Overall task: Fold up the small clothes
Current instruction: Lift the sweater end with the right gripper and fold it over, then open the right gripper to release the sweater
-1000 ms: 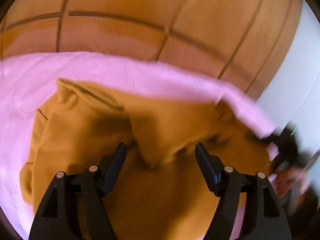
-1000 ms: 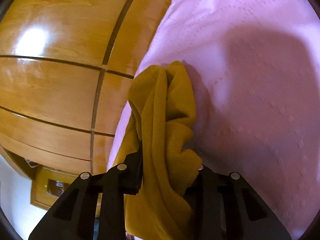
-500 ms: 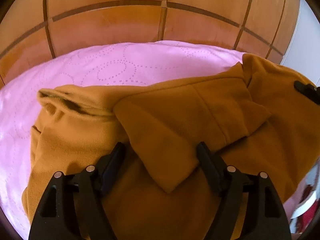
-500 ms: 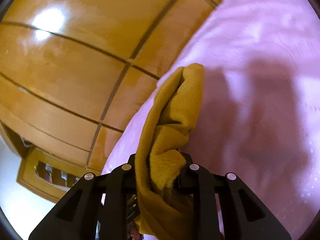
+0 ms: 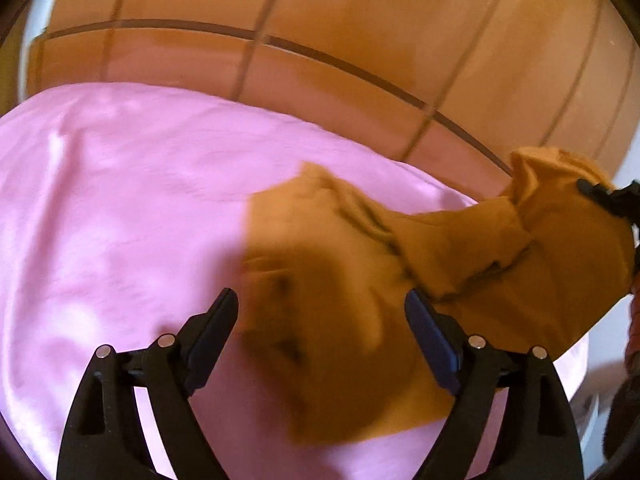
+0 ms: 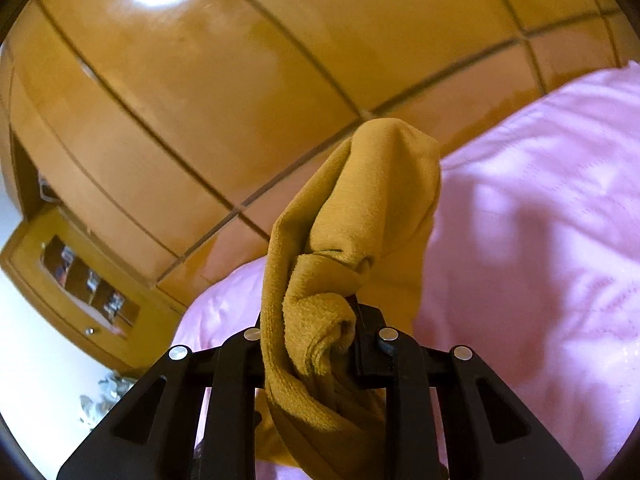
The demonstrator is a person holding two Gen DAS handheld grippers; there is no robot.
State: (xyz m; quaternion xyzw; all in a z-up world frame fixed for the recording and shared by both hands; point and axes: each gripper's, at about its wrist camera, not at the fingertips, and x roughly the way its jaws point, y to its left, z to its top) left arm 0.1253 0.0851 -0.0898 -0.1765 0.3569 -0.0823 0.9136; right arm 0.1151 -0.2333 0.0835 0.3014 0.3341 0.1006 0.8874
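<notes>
The garment (image 5: 360, 300) stretches from between the spread left gripper (image 5: 320, 320) toward 2 o'clock, where the right gripper (image 6: 316, 328) pinches its bunched end.

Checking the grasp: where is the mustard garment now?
The mustard garment is bunched in the right hand-held gripper, trailing onto the pink bedspread.

The garment (image 5: 360, 280) lies on the bed (image 5: 120, 208), toward its right side, with the wooden headboard (image 5: 320, 32) behind. The left gripper (image 5: 320, 312) hangs over the garment's near part, while the right gripper (image 6: 316, 344) pinches a bunched end raised above the bed, a cabinet (image 6: 80, 276) off to its left
</notes>
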